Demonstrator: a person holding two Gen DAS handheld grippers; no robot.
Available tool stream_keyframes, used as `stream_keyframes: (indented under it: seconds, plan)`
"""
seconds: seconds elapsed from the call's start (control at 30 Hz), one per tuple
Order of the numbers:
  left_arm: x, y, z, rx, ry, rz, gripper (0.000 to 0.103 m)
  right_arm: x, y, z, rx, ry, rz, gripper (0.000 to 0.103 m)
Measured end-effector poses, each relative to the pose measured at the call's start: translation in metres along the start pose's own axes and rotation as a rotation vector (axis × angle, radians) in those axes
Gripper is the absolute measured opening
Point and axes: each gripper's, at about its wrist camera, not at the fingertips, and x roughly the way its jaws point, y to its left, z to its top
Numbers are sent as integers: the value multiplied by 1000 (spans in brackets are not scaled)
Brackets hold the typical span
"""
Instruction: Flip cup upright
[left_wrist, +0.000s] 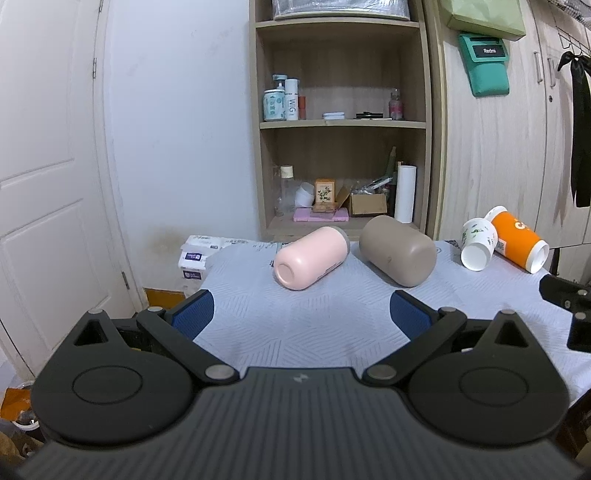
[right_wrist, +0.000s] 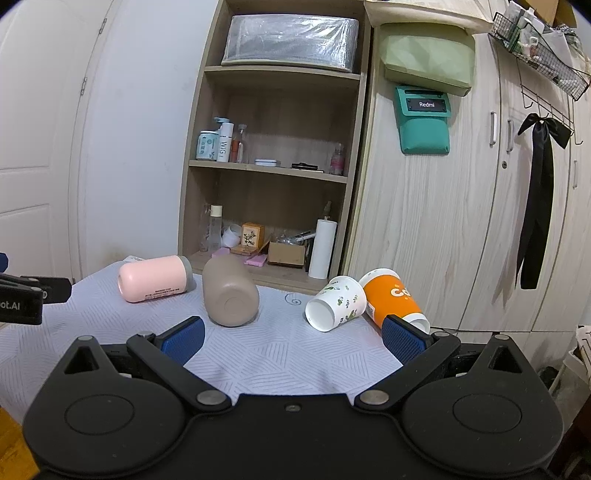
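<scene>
Several cups lie on their sides on a table with a pale patterned cloth (left_wrist: 295, 325). A pink cup (left_wrist: 310, 257) and a taupe cup (left_wrist: 399, 250) lie ahead of my left gripper (left_wrist: 301, 314), which is open and empty. A white leaf-print paper cup (right_wrist: 334, 302) and an orange paper cup (right_wrist: 393, 299) lie ahead of my right gripper (right_wrist: 291, 338), also open and empty. The pink cup (right_wrist: 155, 282) and taupe cup (right_wrist: 229, 291) also show in the right wrist view. The paper cups show at the right in the left wrist view: white (left_wrist: 477, 243), orange (left_wrist: 519, 240).
A wooden shelf unit (left_wrist: 343, 125) with bottles and boxes stands behind the table. A wardrobe (right_wrist: 461, 221) stands to the right, with a black ribbon (right_wrist: 535, 199) hanging on it. A white door (left_wrist: 48, 166) is at left. Tissue packs (left_wrist: 195, 254) lie beyond the table's left corner.
</scene>
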Motion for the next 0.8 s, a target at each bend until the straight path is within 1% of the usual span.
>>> stream_keyframes:
  seconds: [0.47,0.63,0.73,0.8]
  plan:
    - [-1,-1,-2,0,15,-1,103,0,1,-2,-6,2,0,103]
    - [2,-1,-1,-3,36,-1,103,2,0,-3,-4,6,4,103]
    - [4,-2,3,5,56,-8,103,6,-1,0,-10,14,24,103]
    - [5,-1,8,-2,73,16,103,11,-3,3,-15,43,52,103]
